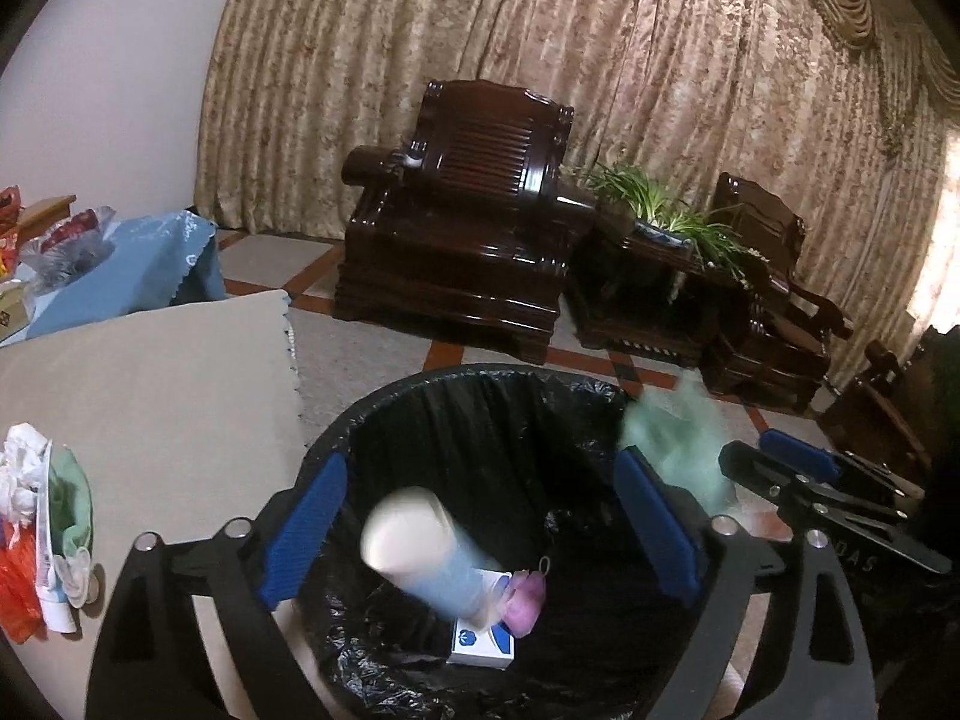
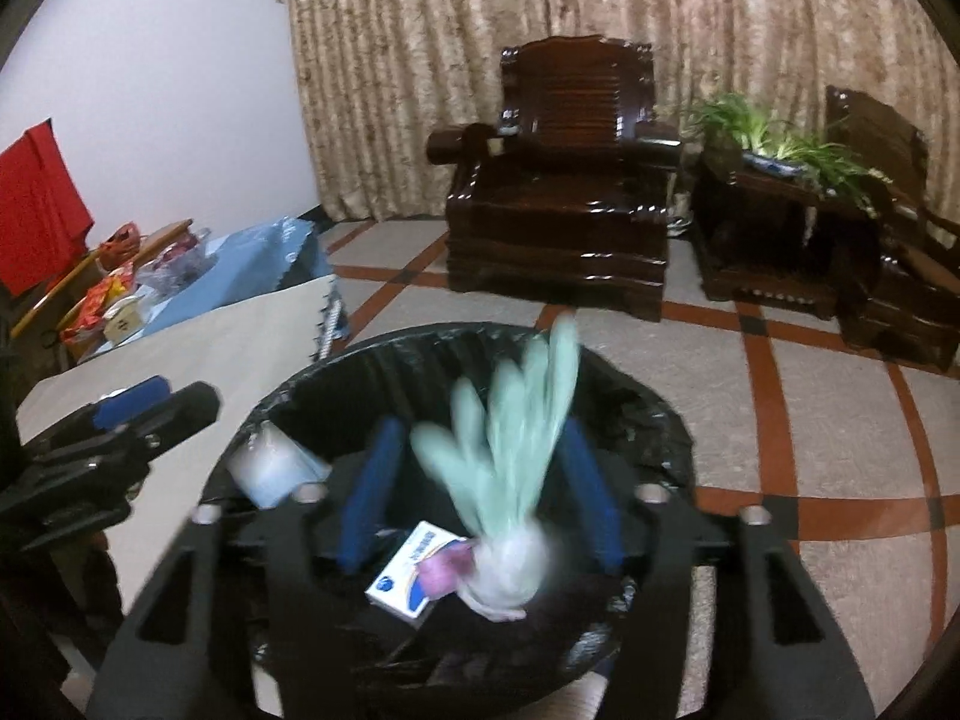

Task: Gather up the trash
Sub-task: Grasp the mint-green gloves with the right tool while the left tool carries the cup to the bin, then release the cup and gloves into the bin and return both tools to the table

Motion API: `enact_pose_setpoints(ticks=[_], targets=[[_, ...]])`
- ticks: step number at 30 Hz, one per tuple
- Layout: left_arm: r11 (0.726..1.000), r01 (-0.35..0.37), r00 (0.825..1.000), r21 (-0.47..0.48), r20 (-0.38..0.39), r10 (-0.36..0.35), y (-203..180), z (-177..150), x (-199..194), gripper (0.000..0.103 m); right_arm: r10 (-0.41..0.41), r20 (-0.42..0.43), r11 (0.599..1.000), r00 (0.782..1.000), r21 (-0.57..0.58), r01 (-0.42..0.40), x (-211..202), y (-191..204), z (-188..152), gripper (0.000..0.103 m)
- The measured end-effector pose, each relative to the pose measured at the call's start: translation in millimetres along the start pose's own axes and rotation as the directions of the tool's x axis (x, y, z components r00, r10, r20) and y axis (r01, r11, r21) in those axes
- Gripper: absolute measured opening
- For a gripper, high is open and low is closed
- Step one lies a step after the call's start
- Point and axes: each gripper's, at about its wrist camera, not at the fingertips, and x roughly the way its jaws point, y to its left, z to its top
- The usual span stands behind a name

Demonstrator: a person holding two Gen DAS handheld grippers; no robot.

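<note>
A bin lined with a black bag (image 1: 480, 384) (image 2: 648, 402) sits below both grippers. My left gripper (image 1: 480, 516) is open over it; a pale blue-and-white cup (image 1: 420, 546) is blurred between its fingers, falling free. It also shows in the right wrist view (image 2: 270, 468). My right gripper (image 2: 480, 498) is open over the bin; a mint green glove (image 2: 510, 468) is blurred in mid-air between its fingers, and shows in the left wrist view (image 1: 678, 444). In the bin lie a white and blue box (image 1: 480, 642) (image 2: 408, 570) and a pink item (image 1: 525, 600).
A beige table (image 1: 150, 396) stands left of the bin, with more trash (image 1: 36, 528) at its near left: white tissue, green cloth, orange wrapper, a tube. Dark wooden armchairs (image 1: 468, 216) and a potted plant (image 1: 672, 210) stand behind on the tiled floor.
</note>
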Motion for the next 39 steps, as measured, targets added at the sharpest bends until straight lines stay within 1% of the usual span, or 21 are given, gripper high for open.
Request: enact_pose_setpoints(ticks=[1,2,3,7,12,16,20,24,29,32,34,39], targets=[[1.0,-0.004,1.0,0.002,0.001,0.004,0.6,-0.6,-0.8,0.091,-0.009,0.008,1.0,1.0,-0.002,0.01,-1.7,-0.7,-0.9,0.073],[1.0,-0.007,1.0,0.001,0.001,0.007,1.4,-1.3,-1.9,0.092,-0.021,0.017,1.0,1.0,-0.001,0.021,-2.8,-1.2,-1.1,0.086],[1.0,-0.01,1.0,-0.002,0.0,0.01,2.7,-0.8,-3.0,0.092,-0.029,0.028,1.0,0.999,0.002,0.029,-4.8,-1.5,-1.3,0.09],[0.999,-0.029,1.0,-0.024,0.006,0.029,17.0,-1.2,-11.3,0.094,-0.005,0.037,1.0,0.999,0.013,0.005,-9.5,1.1,-2.8,0.096],[0.997,-0.064,0.998,-0.044,0.025,0.065,37.1,-3.4,-30.1,0.095,0.026,0.041,1.0,0.999,0.0,-0.026,-12.8,13.2,0.2,0.097],[0.991,-0.122,0.991,-0.058,0.048,0.125,62.7,-11.2,-52.5,0.095,0.054,0.043,0.998,0.998,-0.013,-0.054,-13.6,28.5,4.3,0.098],[0.975,-0.212,0.973,-0.071,0.079,0.217,90.8,-21.0,-82.2,0.095,0.085,0.041,0.996,0.996,-0.038,-0.084,-13.1,55.1,5.7,0.098],[0.955,-0.28,0.953,-0.099,0.088,0.289,117.1,-32.7,-106.0,0.096,0.13,0.035,0.989,0.991,-0.081,-0.127,-9.6,85.9,5.9,0.098],[0.915,-0.374,0.918,-0.151,0.083,0.388,154.3,-48.7,-133.4,0.096,0.193,0.021,0.972,0.981,-0.142,-0.188,-3.2,128.7,5.3,0.098],[0.888,-0.427,0.892,-0.171,0.077,0.445,174.1,-58.5,-147.0,0.096,0.237,0.002,0.957,0.972,-0.176,-0.233,2.0,157.3,3.4,0.098],[0.871,-0.456,0.877,-0.186,0.071,0.474,186.4,-63.6,-154.7,0.096,0.259,-0.007,0.947,0.966,-0.195,-0.256,5.4,172.6,2.1,0.098],[0.833,-0.509,0.846,-0.219,0.049,0.53,215.3,-77.5,-168.8,0.096,0.31,-0.03,0.923,0.95,-0.232,-0.309,15.7,210.4,-0.4,0.098]])
